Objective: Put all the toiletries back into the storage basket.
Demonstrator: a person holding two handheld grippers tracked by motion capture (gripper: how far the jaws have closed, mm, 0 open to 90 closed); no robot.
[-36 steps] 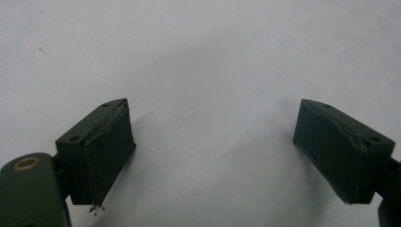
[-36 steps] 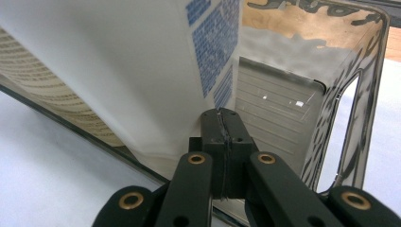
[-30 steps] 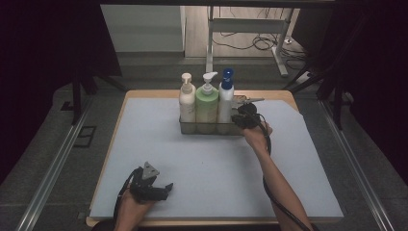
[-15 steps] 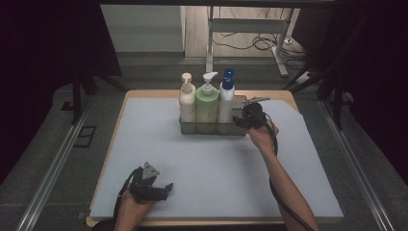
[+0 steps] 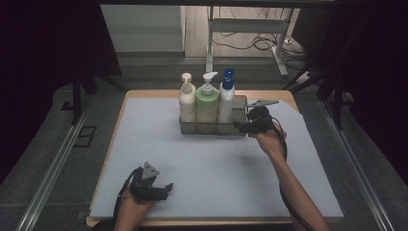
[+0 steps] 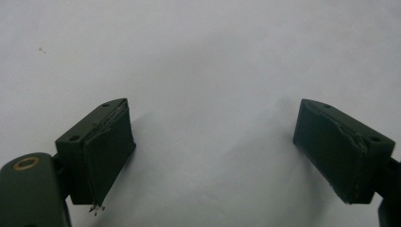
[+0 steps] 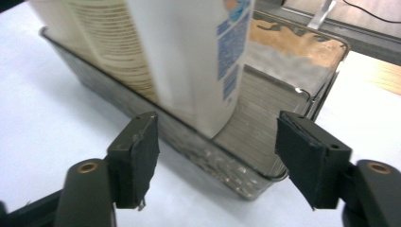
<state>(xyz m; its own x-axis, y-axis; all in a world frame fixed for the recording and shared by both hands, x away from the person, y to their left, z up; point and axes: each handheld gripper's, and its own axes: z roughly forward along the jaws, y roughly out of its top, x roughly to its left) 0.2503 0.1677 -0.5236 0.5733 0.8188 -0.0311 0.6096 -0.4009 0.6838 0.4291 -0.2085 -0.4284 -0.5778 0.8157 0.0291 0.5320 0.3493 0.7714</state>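
My right gripper (image 5: 240,126), jaws just opening and empty, sits at three o'clock of the tray (image 5: 239,107); the blue-capped bottle (image 5: 225,98) stands upright inside, its long axis vertical, nozzle up.

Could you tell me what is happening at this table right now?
A person works with a gripper in each hand. Three bottles, a cream one, a green one and a white one with a blue cap, stand upright in a clear tray at the far side of the table. The right gripper is at the tray's right end; its jaws have just been opening, with nothing clamped. The left gripper rests open near the front edge.
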